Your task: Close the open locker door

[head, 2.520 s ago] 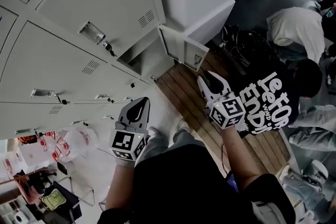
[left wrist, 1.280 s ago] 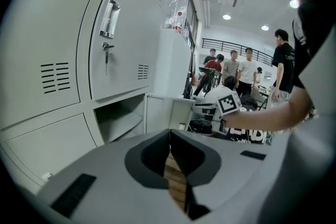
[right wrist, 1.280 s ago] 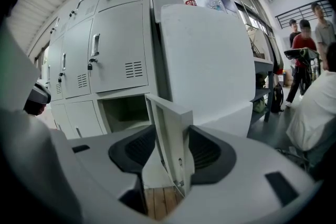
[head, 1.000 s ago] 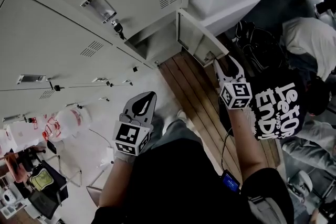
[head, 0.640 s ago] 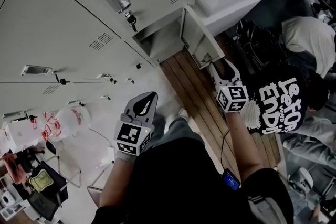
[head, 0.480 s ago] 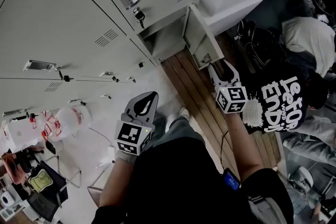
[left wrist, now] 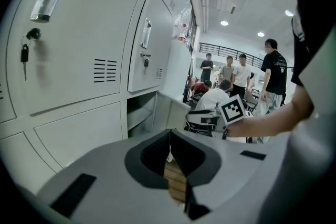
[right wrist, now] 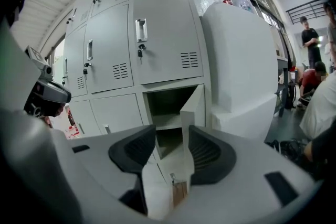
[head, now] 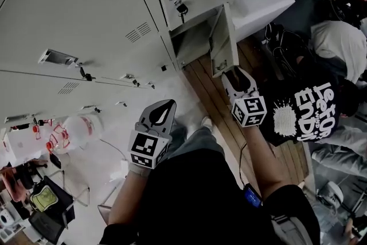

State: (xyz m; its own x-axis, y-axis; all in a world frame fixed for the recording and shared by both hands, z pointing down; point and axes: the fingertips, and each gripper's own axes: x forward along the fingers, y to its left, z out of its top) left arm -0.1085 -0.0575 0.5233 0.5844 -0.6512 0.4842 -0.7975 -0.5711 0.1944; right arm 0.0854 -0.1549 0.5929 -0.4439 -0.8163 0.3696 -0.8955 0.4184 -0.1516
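1. Your right gripper (right wrist: 172, 144) sits low in the centre of its view, jaws apart, with the edge of the locker door (right wrist: 193, 108) showing between them.
2. Your left gripper (left wrist: 170, 147) has its jaws pressed together, gripping nothing.
3. In the head view, the door (head: 222, 37) stands ajar at upper centre.

Two grippers: the left gripper (head: 163, 109) at lower centre, the right gripper (head: 234, 76) right of centre. One open locker door (head: 225, 37), upper centre.
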